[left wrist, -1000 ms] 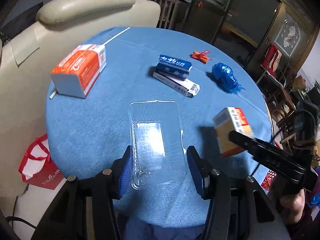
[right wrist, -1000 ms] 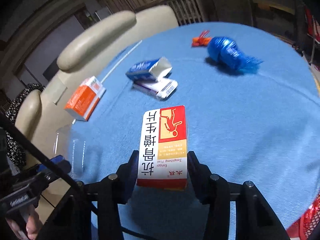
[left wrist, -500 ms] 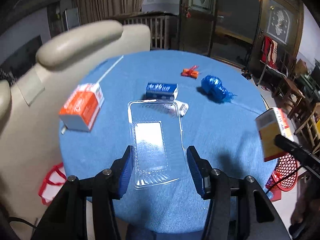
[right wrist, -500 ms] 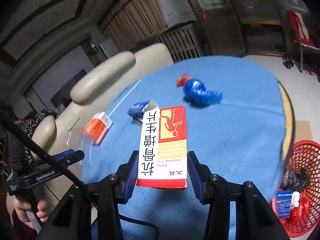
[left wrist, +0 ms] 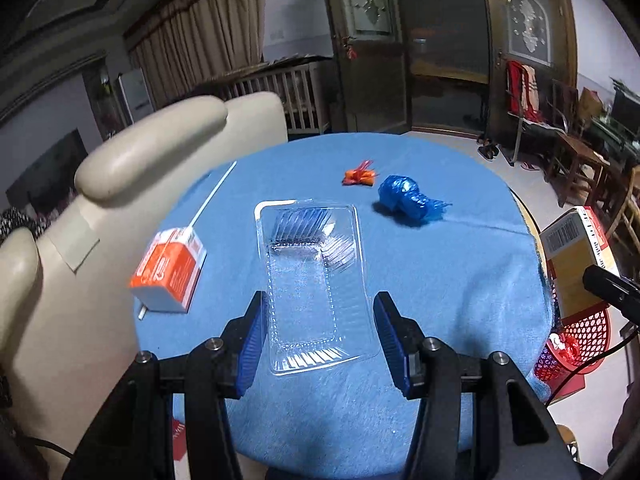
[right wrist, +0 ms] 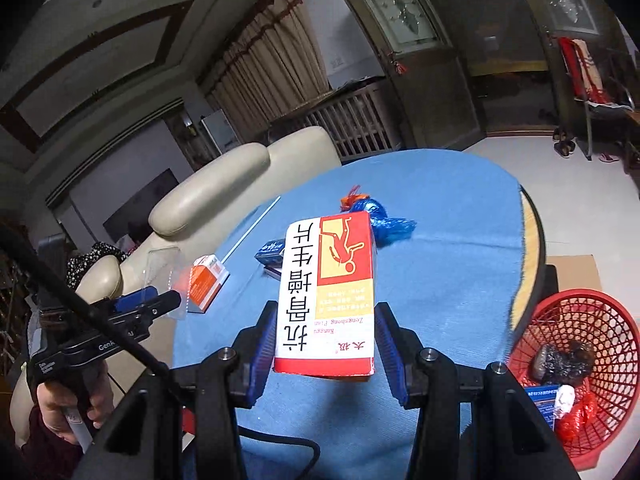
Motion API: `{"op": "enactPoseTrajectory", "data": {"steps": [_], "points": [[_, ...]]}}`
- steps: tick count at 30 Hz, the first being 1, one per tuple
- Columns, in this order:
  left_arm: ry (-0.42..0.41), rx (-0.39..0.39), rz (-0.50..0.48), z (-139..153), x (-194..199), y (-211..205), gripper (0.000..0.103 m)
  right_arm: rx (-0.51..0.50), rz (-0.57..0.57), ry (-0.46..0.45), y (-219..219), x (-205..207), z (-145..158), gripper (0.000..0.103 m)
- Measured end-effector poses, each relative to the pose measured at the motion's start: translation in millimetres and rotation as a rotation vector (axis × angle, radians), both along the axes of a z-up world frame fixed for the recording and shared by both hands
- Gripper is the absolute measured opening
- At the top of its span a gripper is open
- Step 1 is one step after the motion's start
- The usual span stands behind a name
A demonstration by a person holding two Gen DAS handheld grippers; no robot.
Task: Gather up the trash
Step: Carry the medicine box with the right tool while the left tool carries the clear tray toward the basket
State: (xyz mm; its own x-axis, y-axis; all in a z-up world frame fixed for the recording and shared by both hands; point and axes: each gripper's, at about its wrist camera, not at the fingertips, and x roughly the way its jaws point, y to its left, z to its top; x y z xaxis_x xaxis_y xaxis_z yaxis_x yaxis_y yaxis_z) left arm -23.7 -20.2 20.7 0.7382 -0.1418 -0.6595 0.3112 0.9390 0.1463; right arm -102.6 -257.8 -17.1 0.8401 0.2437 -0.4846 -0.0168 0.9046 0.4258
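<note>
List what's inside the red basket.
In the red basket: a crumpled black bag, a blue box, red plastic, something white. Anything beneath is hidden.

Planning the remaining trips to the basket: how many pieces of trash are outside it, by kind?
Boxes: 4 (red-yellow box, orange carton, blue box, neighbouring box)
Clear tray: 1
Blue bag: 1
Orange wrapper: 1
White stick: 1
Total: 8
</note>
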Motion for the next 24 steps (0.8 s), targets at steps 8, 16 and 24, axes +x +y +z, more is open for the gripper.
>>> {"op": "enactPoseTrajectory", "data": {"steps": [8, 16, 24], "points": [[-0.043, 0.036, -0.047, 9, -11, -26, 0.055, 0.009, -0.034, -0.025, -18, -21, 1, 0.050], [-0.072, 0.062, -0.093, 13, -20, -51, 0.055, 0.006, -0.063, -0.051, -36, -43, 2, 0.050], [-0.084, 0.086, -0.139, 14, -25, -71, 0.055, 0.023, -0.108, -0.065, -54, -58, 0, 0.050]]}}
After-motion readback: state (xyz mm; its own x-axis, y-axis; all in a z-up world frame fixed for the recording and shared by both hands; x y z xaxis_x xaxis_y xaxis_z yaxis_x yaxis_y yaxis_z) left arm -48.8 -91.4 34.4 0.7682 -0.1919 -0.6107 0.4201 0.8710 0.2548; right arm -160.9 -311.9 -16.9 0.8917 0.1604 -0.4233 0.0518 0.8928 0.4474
